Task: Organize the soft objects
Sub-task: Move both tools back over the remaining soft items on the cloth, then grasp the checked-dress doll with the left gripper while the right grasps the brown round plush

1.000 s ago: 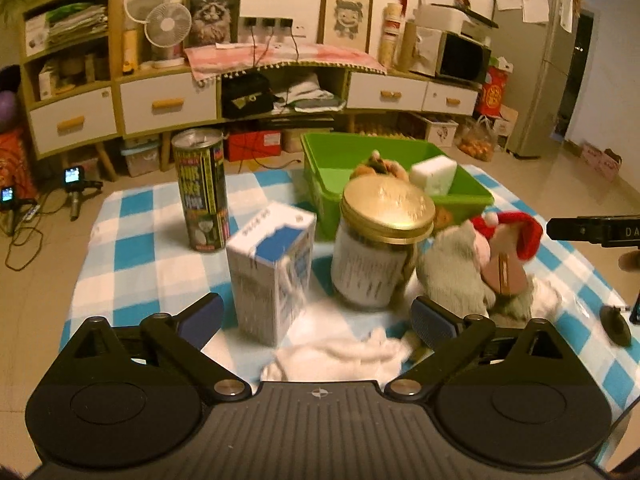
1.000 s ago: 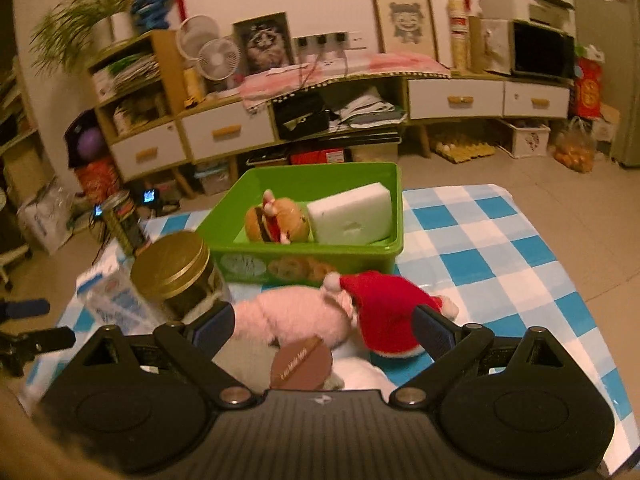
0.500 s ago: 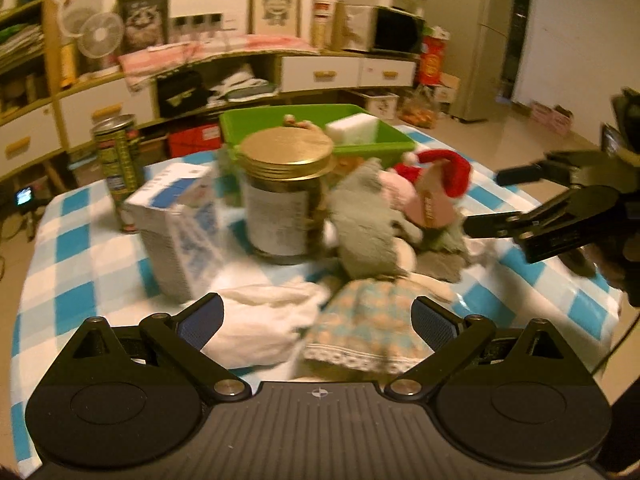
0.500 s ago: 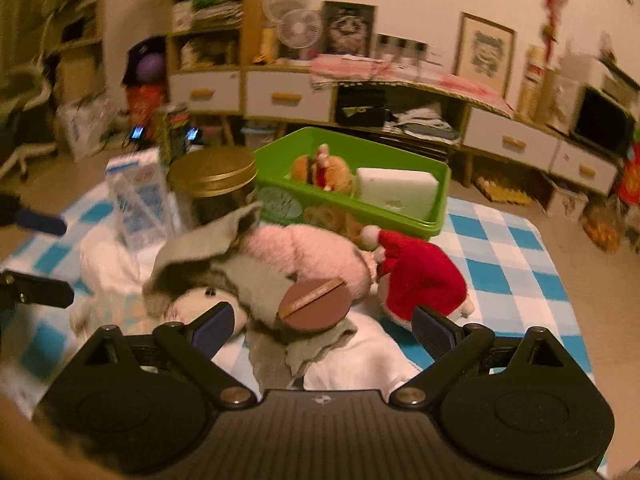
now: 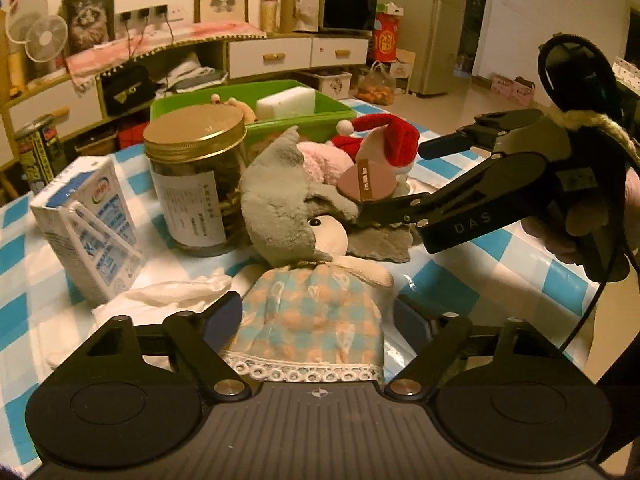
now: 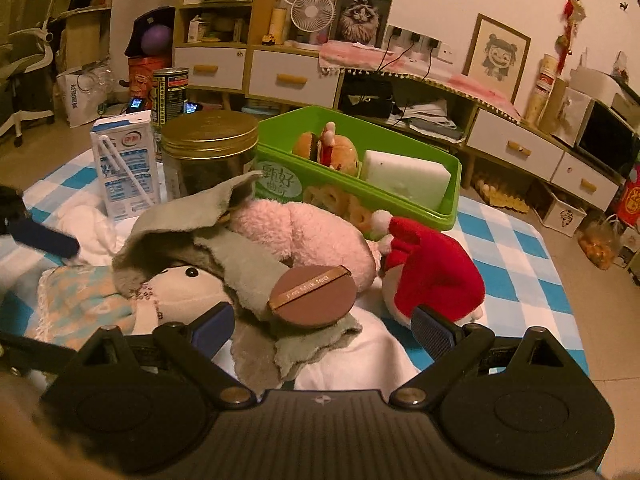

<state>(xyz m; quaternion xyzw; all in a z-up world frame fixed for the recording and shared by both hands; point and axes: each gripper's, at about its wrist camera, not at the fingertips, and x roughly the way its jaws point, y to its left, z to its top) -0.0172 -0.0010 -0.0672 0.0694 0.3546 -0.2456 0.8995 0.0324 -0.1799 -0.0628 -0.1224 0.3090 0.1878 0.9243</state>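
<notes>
A doll (image 5: 304, 208) in a grey hood and a checked dress (image 5: 312, 312) lies on the checked tablecloth. My left gripper (image 5: 318, 318) is closing with the dress between its fingers; the pads are not clearly pressing on it. Behind the doll lies a pink plush (image 6: 304, 232) with a red Santa hat (image 6: 432, 268). A brown round compact (image 6: 312, 296) rests on a grey cloth (image 6: 248, 264), just ahead of my open right gripper (image 6: 322, 328). The left wrist view shows its lower finger against the doll's hood. A green bin (image 6: 272, 158) behind holds a burger plush (image 6: 332, 152) and a white sponge (image 6: 404, 184).
A gold-lidded jar (image 5: 196, 176), a milk carton (image 5: 90, 224) and a tall can (image 5: 36, 152) stand left of the toys. A white cloth (image 5: 168, 292) lies crumpled beside the carton. The table's edge runs close on the right; cabinets and a fridge stand beyond.
My left gripper sank and came in over the doll, whose dress now sits between narrower jaws. My right gripper rolled and dropped closer to the compact and the grey cloth.
</notes>
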